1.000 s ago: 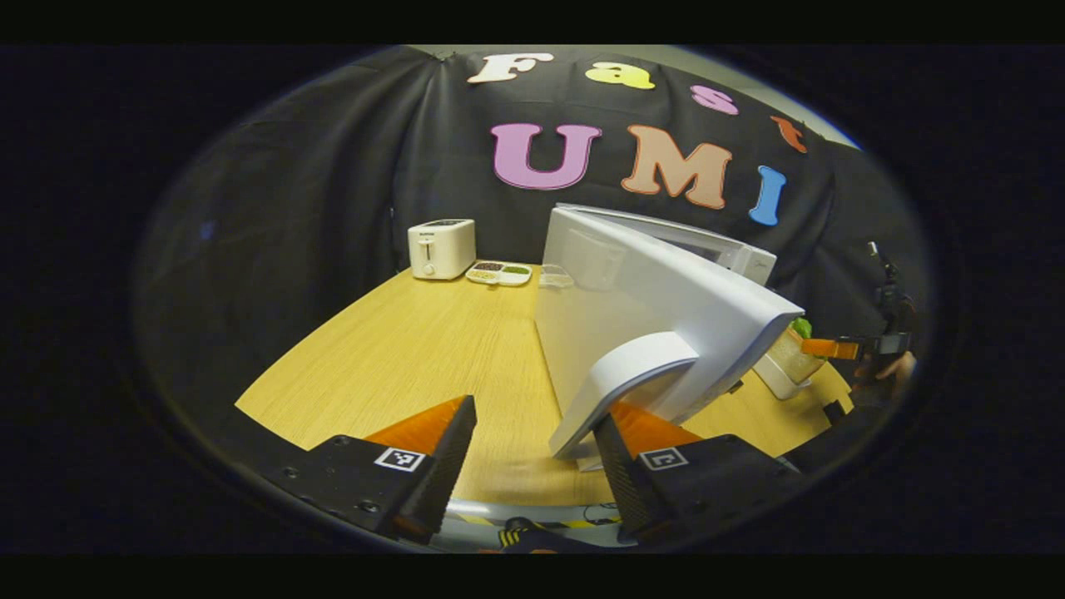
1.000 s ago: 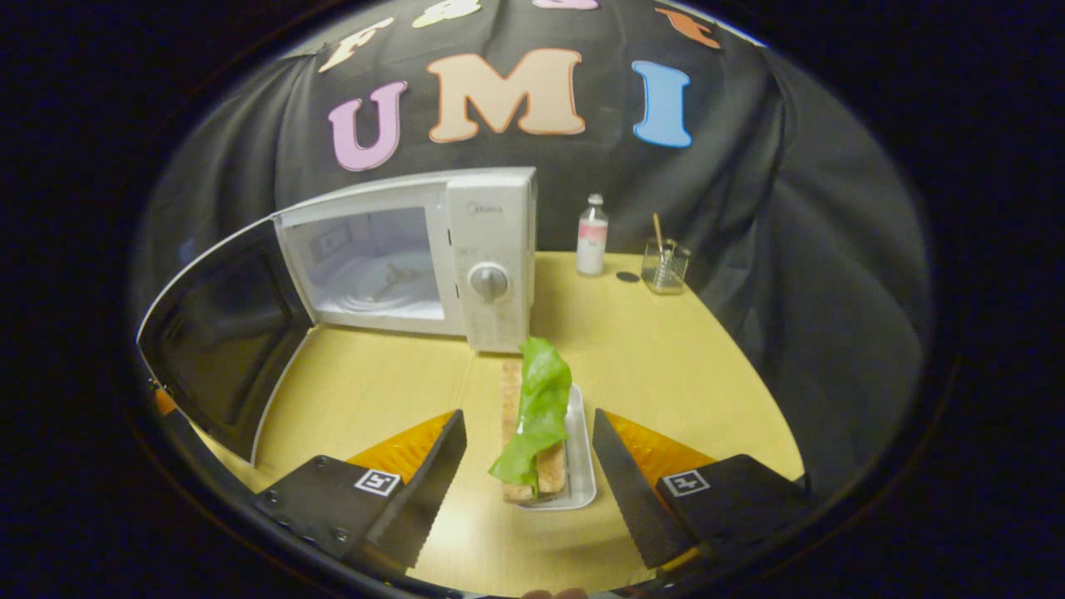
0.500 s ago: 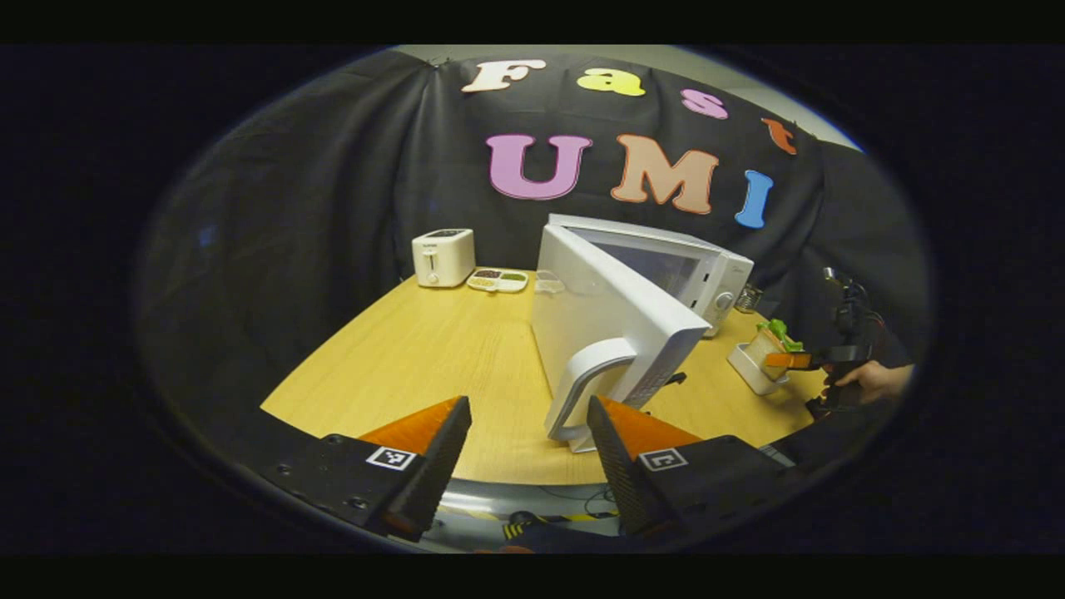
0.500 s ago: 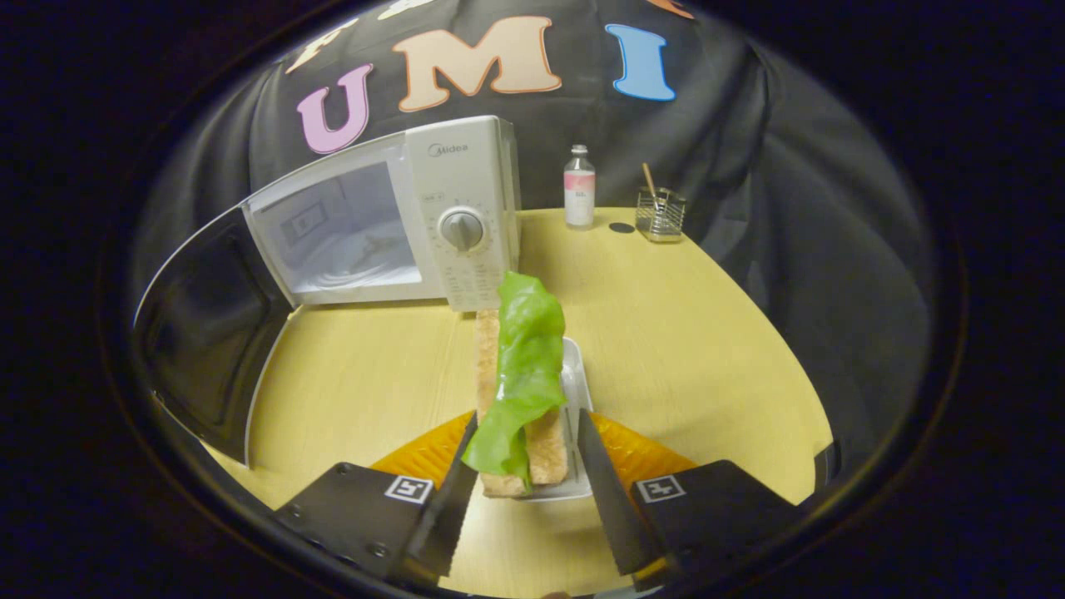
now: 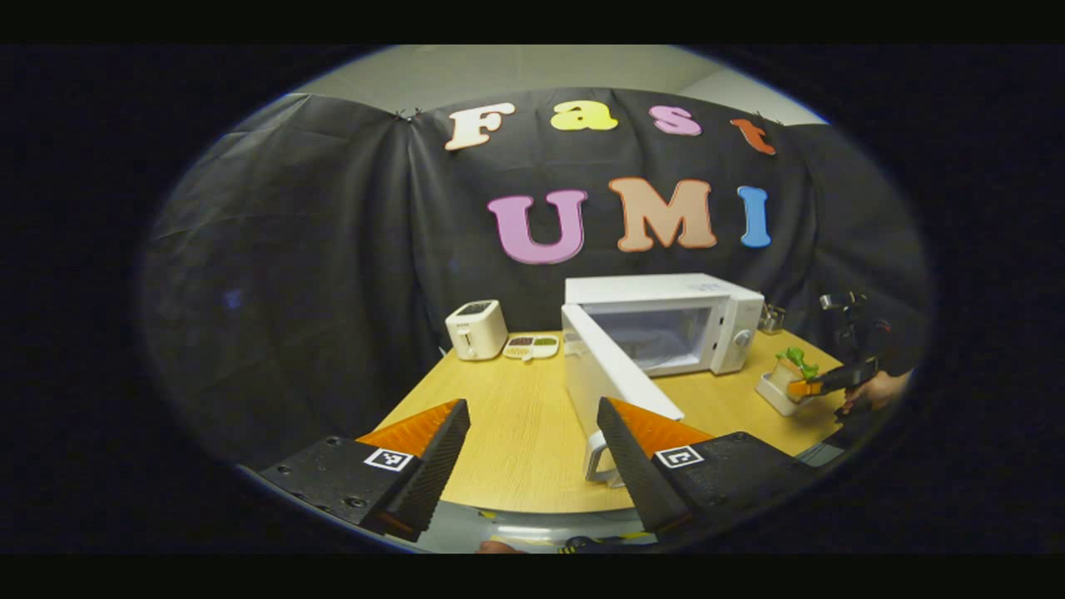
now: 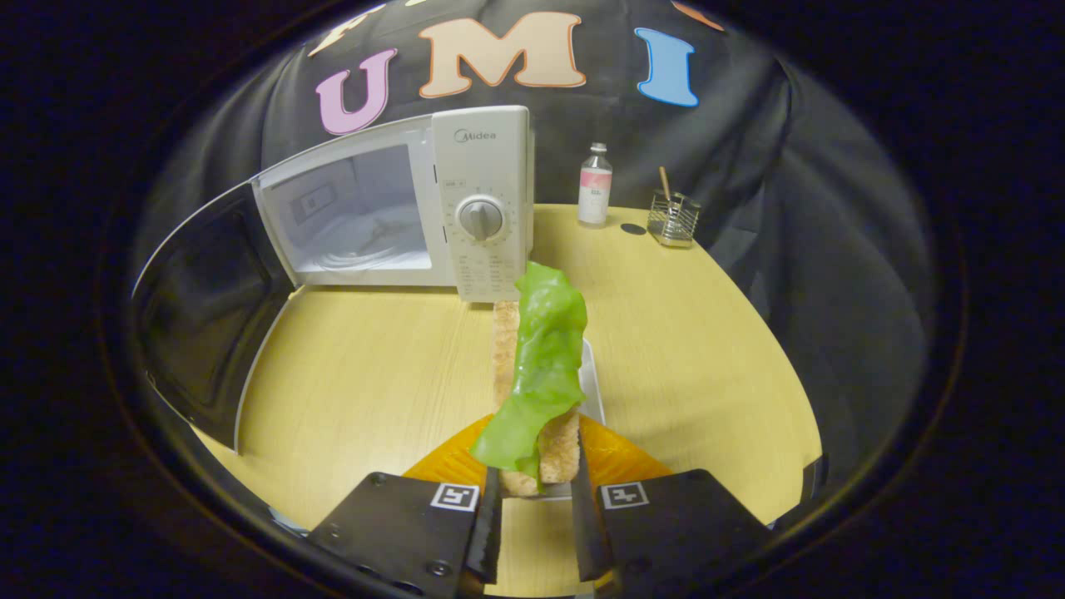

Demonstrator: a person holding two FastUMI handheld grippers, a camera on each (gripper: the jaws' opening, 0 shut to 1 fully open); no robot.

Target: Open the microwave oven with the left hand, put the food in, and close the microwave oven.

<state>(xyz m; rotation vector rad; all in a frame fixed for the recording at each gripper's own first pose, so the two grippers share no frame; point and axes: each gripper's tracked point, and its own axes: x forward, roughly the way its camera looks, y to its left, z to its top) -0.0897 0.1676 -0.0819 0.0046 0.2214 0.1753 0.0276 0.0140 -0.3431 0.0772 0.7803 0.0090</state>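
A: Left gripper view first. The left gripper [image 5: 532,453] stands wide apart with nothing between its fingers, back at the near table edge. The microwave [image 5: 666,320] sits ahead with its door [image 5: 611,383] swung out toward us, the door's handle low beside the right-hand finger.

B: And the food?

A: Far right, the sandwich [image 5: 790,370] on its tray, with the right gripper [image 5: 811,386] at its near end and a hand [image 5: 874,387] behind it. That gripper is plainly the nearer one.

B: Right gripper view?

A: The right gripper [image 6: 532,516] is narrowed on the near end of the tray [image 6: 592,378]; both fingers look pressed to its sides. The sandwich [image 6: 537,374], lettuce on top, runs lengthwise straight ahead. The open cavity [image 6: 354,216] lies forward and to the left, so I'd judge the carry must swing leftward past the control panel [image 6: 482,208].
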